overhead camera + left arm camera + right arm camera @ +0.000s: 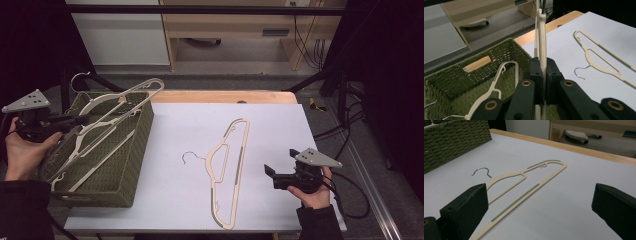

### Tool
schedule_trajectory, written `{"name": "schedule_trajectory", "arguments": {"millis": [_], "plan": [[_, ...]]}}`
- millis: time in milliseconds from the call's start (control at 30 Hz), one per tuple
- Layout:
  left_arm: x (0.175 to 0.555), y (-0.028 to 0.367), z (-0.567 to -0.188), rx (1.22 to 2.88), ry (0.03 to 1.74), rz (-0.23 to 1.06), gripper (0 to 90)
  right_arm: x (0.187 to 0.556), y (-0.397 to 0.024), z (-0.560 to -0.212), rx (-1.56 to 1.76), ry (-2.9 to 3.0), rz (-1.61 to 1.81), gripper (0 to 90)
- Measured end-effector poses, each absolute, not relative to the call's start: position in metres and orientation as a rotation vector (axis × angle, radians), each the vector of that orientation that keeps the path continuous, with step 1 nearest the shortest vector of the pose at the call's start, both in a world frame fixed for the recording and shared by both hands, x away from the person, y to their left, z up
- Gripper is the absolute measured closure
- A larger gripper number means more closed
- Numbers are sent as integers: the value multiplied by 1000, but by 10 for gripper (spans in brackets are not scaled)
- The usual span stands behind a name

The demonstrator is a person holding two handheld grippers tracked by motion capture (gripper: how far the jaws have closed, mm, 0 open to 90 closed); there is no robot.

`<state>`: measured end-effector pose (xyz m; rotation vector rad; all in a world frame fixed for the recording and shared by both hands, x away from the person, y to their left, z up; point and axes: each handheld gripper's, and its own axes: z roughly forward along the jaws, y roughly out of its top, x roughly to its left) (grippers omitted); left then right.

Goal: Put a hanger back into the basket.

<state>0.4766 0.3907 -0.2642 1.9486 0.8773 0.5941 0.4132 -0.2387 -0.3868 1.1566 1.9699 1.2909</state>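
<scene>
My left gripper (80,120) is shut on a cream plastic hanger (142,90) and holds it over the green woven basket (132,165) at the table's left. In the left gripper view the jaws pinch the held hanger's bar (541,32), which runs up and away between them. Another cream hanger (496,85) lies inside the basket (446,75). A third cream hanger (227,170) with a metal hook lies flat on the white sheet at mid-table. My right gripper (272,176) rests just right of it, open with nothing between its jaws, and faces that flat hanger (524,177).
The white sheet (270,125) covers most of the wooden table (225,96). The basket's wall (454,140) stands at the sheet's left edge. Cables (350,195) trail off the right side, and a wooden desk (235,25) stands beyond the table's far edge.
</scene>
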Motion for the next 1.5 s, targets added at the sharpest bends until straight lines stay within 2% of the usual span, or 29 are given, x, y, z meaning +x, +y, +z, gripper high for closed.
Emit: {"name": "schedule_trajectory", "arguments": {"millis": [833, 1500], "plan": [[490, 440, -314, 1926, 1029, 581, 860, 414, -237, -389, 1153, 1986, 1276, 13], [498, 421, -367, 1892, 1230, 471, 849, 414, -237, -389, 1156, 1989, 1280, 15]]}}
